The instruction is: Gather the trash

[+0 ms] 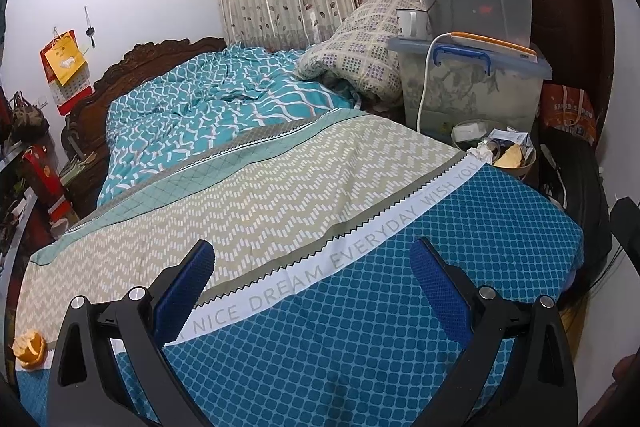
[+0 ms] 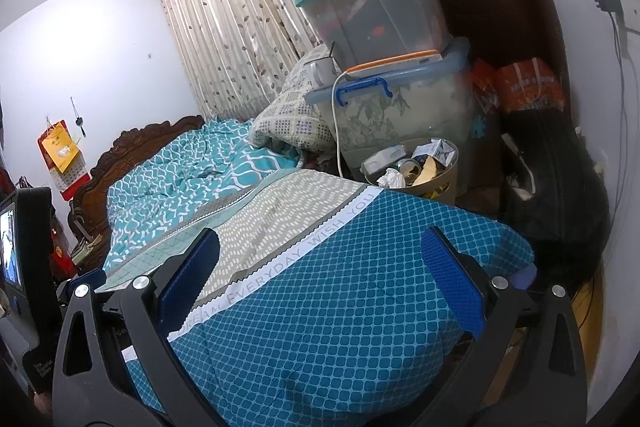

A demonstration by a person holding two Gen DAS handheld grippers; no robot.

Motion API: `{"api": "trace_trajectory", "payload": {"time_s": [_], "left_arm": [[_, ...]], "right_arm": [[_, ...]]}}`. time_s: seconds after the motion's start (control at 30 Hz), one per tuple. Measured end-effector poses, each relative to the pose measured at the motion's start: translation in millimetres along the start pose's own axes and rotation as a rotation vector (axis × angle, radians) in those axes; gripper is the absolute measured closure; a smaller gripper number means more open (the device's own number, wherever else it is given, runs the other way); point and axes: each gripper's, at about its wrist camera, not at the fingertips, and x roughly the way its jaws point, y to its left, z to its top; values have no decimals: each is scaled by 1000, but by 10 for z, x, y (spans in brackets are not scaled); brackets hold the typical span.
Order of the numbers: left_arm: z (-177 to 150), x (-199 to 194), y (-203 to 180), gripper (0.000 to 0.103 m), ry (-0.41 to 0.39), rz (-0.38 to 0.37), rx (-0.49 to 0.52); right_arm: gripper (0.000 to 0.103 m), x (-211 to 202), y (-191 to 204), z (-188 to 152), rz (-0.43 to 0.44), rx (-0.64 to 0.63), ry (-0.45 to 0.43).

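An orange peel lies on the bed sheet at the far left edge of the left wrist view, left of my left gripper. That gripper hangs open over the blue patterned sheet with nothing between its blue pads. Beyond the bed's far right corner stands a round beige trash bin, filled with crumpled paper, a small carton and a yellowish scrap. My right gripper is open too, empty, above the same sheet and pointing toward the bin.
Stacked clear storage boxes with a white mug and a charging cable stand behind the bin. A folded quilt, a carved wooden headboard, curtains and orange bags surround the bed. The other gripper's black body shows at the left.
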Motion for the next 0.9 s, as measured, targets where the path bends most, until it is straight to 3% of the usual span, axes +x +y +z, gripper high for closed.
{"api": "trace_trajectory", "payload": {"time_s": [0.53,0.9], "left_arm": [[-1,-55,-24,9,-23,-30,-2],[62,-248,71,9,-109,-54,-56]], "right_arm": [[3,38,-25,-5,-3,10,6],[3,-2,-37,-3,-11,5,-8]]}}
